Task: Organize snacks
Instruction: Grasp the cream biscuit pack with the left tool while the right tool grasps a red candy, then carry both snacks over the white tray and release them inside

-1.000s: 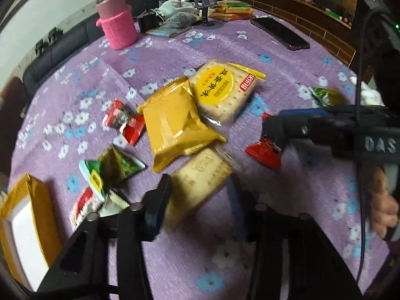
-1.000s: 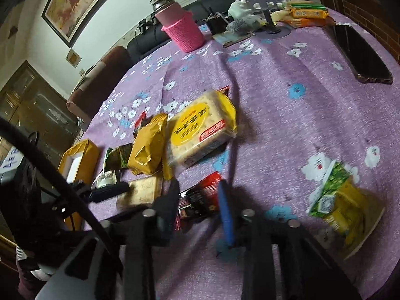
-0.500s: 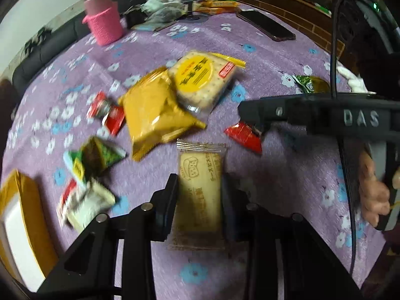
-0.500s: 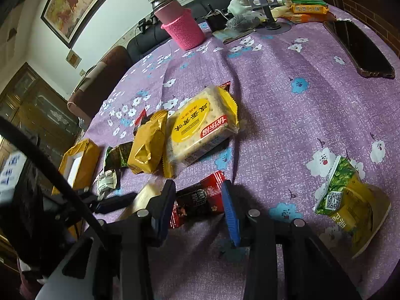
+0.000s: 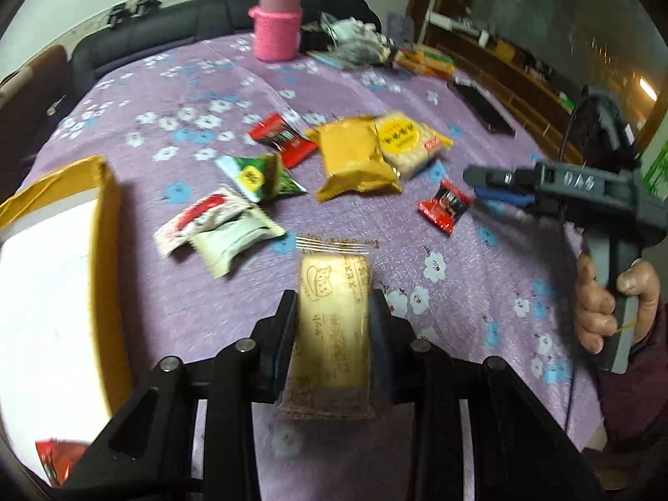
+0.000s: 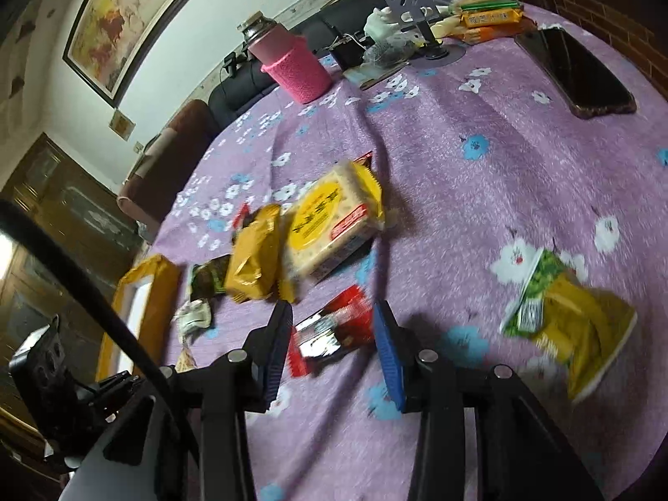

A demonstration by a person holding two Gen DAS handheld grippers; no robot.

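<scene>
Both views blur: my left gripper [image 5: 334, 317] now clamps the cracker pack [image 5: 334, 325], lifted; right gripper [image 6: 332, 334], widening, straddles the red packet [image 6: 334, 330] unpressed.

- the left wrist view is looking down along its fingers, close over the near side of the purple tablecloth [image 5: 217, 83], facing the pink flask [image 5: 277, 27] at the far edge.
- the right wrist view is sitting just as low, facing the same pink flask [image 6: 292, 69] from further right.
- both are sharing the round-labelled cracker pack [image 5: 407, 144] [image 6: 330, 225] on the near side of the flask.

Purple floral tablecloth [image 5: 175, 96], pink cup [image 5: 275, 27], yellow pkt [image 5: 355, 158].
</scene>
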